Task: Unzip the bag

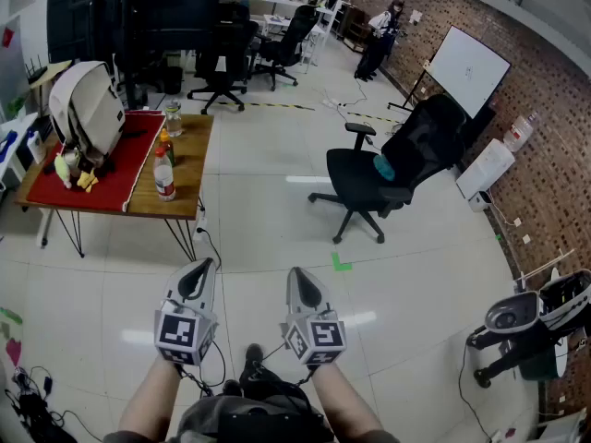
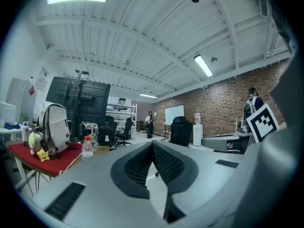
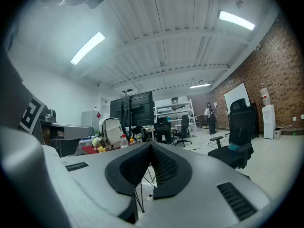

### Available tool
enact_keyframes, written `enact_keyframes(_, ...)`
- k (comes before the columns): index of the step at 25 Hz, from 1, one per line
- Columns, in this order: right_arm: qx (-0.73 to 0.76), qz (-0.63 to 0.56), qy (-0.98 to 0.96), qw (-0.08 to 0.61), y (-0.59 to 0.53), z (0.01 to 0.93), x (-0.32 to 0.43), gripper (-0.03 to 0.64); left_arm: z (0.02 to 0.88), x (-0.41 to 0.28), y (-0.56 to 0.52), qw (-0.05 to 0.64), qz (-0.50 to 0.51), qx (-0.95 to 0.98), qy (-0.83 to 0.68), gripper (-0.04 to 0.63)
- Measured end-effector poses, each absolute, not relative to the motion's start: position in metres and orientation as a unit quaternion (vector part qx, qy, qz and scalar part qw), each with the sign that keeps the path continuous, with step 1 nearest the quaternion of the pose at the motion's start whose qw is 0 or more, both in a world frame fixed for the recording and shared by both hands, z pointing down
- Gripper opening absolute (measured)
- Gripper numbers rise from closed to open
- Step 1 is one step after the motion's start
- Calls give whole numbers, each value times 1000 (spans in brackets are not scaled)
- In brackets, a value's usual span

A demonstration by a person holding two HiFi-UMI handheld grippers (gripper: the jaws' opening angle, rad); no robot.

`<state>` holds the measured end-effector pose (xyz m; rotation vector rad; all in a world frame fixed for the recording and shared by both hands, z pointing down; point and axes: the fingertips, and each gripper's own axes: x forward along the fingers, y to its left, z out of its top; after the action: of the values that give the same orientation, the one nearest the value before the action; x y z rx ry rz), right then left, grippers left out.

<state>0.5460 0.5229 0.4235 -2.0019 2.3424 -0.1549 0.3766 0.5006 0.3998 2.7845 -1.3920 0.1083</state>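
Both tools have jaws closed pad to pad, nothing held. In head view the left gripper [image 1: 199,275] and right gripper [image 1: 303,284] sit side by side at 6 o'clock, level, above the floor [image 1: 268,210]. The bag [image 1: 88,109] is well apart at 10 o'clock, upright on a red cloth [image 1: 92,169] on the table [image 1: 180,169], untouched. A bottle [image 1: 164,175] stands at the bag's 4 o'clock. The chair [image 1: 388,178] is at 1 o'clock.
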Motion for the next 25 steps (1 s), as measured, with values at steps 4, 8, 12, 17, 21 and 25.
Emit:
enact_keyframes(4, -650, -46, 758, 25, 491, 433, 546, 11, 407, 369, 469, 22, 32, 891, -453, 28)
enact_keyframes(8, -642, -45, 765, 33, 444, 444, 548, 11, 418, 369, 430, 32, 40, 886, -462, 28)
enact_keyframes(12, -631, -21, 775, 30, 381, 443, 556, 11, 421, 380, 375, 20, 47, 883, -467, 28)
enact_keyframes(17, -623, 38, 781, 16, 296, 432, 583, 11, 425, 408, 291, 4, 49, 879, -474, 28)
enact_keyframes(21, -618, 33, 785, 26, 221, 423, 613, 11, 413, 439, 213, 6, 50, 878, -476, 28)
enact_keyframes(25, -619, 32, 784, 33, 150, 412, 641, 11, 390, 468, 139, -8, 40, 880, -474, 28)
